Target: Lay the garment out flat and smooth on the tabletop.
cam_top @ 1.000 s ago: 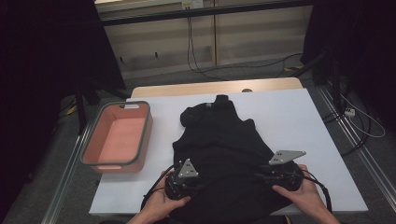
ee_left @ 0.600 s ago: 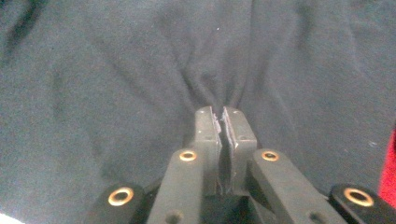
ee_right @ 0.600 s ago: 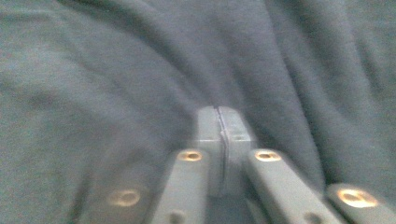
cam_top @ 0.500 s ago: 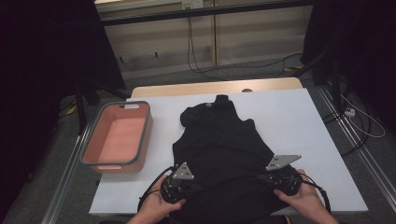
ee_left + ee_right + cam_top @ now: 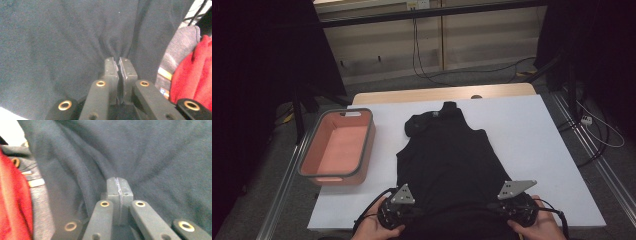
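Both jaw pairs have just closed on the near hem of the black garment (image 5: 444, 155), spread flat on the white table (image 5: 537, 140): left gripper (image 5: 117, 66) and right gripper (image 5: 117, 186) each pinch cloth (hem now drawn toward the person), ready for lifting or folding.

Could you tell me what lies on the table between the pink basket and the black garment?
Nothing: in the high view, bare white table separates the pink basket from the black garment.

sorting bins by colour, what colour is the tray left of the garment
Salmon pink tray with a grey rim, clearest in the high view.
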The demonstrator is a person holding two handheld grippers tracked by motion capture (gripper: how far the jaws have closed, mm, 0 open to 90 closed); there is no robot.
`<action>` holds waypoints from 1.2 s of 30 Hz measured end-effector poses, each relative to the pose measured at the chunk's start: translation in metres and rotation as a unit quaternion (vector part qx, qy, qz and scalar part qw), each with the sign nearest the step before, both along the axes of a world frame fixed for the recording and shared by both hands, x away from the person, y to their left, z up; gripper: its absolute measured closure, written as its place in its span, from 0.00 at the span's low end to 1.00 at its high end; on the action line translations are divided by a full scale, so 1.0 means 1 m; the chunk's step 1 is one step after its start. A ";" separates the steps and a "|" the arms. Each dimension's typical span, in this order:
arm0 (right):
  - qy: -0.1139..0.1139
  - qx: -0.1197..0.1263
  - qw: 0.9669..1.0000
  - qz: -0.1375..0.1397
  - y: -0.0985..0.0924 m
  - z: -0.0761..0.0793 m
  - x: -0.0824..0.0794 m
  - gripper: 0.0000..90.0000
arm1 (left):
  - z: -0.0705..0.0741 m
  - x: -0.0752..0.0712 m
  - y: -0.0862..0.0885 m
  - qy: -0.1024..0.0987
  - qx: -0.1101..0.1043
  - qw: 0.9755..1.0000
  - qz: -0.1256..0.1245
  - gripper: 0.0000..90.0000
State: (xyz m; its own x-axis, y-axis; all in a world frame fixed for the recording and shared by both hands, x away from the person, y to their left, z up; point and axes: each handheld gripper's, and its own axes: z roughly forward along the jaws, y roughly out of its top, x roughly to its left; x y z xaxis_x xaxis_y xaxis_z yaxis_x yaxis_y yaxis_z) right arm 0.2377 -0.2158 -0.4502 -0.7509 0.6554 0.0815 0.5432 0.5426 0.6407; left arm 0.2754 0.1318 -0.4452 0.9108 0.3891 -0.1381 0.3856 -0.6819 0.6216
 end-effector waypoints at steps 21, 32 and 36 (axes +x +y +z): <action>-0.020 0.058 0.998 -0.032 -0.009 0.008 0.012 0.70 | 0.005 0.004 0.016 -0.018 -0.025 0.999 0.043 0.62; -0.047 -0.002 0.998 -0.035 0.008 0.000 0.060 0.61 | 0.002 0.042 -0.013 -0.065 -0.005 0.997 0.035 0.50; -0.050 -0.006 0.998 -0.042 0.011 -0.006 0.059 0.84 | -0.004 0.033 -0.019 -0.051 0.000 0.999 0.003 0.62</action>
State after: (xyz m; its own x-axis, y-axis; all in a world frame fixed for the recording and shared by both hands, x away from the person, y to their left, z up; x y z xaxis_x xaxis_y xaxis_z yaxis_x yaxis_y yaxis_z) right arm 0.2965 -0.2053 -0.4559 -0.6976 0.7165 0.0017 0.5211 0.5058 0.6874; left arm 0.3082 0.1130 -0.4489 0.9177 0.3946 -0.0458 0.3249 -0.6793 0.6580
